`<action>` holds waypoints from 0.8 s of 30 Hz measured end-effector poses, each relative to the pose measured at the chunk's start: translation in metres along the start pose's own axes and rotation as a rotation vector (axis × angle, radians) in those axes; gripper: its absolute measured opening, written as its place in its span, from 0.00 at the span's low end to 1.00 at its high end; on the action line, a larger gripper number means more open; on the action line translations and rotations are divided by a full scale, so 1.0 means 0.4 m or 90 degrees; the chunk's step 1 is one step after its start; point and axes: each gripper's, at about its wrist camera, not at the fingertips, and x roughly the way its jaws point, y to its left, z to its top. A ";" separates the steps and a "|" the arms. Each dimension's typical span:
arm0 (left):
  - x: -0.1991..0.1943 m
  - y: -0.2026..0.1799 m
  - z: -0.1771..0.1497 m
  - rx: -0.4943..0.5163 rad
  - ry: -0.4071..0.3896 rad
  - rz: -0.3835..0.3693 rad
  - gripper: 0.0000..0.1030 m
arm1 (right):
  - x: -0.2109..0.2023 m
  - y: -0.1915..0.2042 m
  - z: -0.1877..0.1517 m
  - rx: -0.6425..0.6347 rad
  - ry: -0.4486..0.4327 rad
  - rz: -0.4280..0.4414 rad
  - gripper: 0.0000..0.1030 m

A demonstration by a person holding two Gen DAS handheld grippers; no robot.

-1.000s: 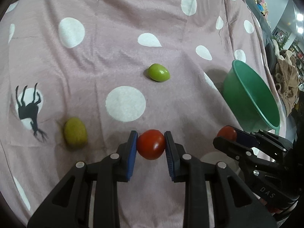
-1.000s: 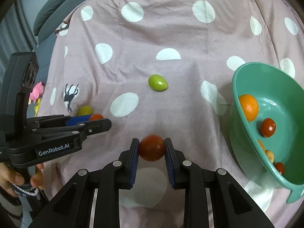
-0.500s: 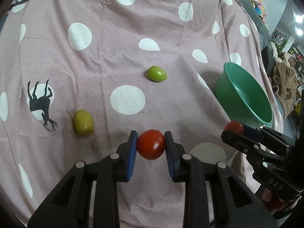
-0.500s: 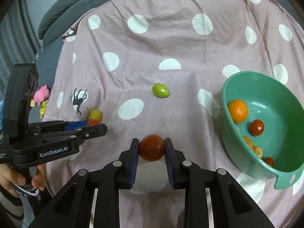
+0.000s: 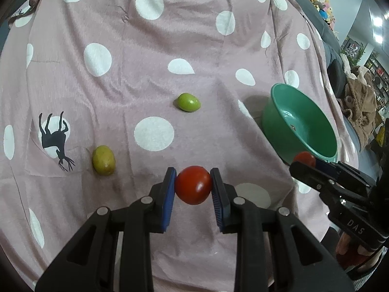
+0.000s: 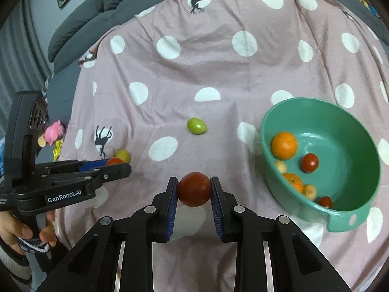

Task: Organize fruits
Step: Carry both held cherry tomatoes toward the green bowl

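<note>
Each gripper holds a round red tomato tight in its jaws: the left gripper (image 5: 193, 186) has one tomato (image 5: 193, 185), the right gripper (image 6: 194, 189) has another tomato (image 6: 194, 189). The green bowl (image 6: 350, 131) sits near the bed's right edge. A smooth tomato could slip, bounce and roll off the bed.

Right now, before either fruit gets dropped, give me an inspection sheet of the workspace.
Surface: pink polka-dot cloth, rumpled, with deer prints.
Job's things: green bowl at right holds two oranges, two small red fruits and pale pieces; green fruit and yellow-green fruit lie loose on the cloth.
Clutter: nothing seen on the cloth.
Grippers: left gripper shut on a red tomato; right gripper shut on a darker red tomato.
Cables: nothing seen.
Surroundings: grey cushions behind, pink toy at the left edge.
</note>
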 end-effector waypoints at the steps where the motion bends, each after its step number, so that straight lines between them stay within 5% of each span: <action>1: -0.002 -0.002 0.002 -0.001 -0.001 -0.001 0.27 | -0.008 -0.006 0.001 0.003 -0.005 -0.003 0.28; 24: -0.007 -0.153 0.096 0.074 -0.036 -0.044 0.27 | -0.112 -0.099 0.046 0.035 -0.088 -0.047 0.28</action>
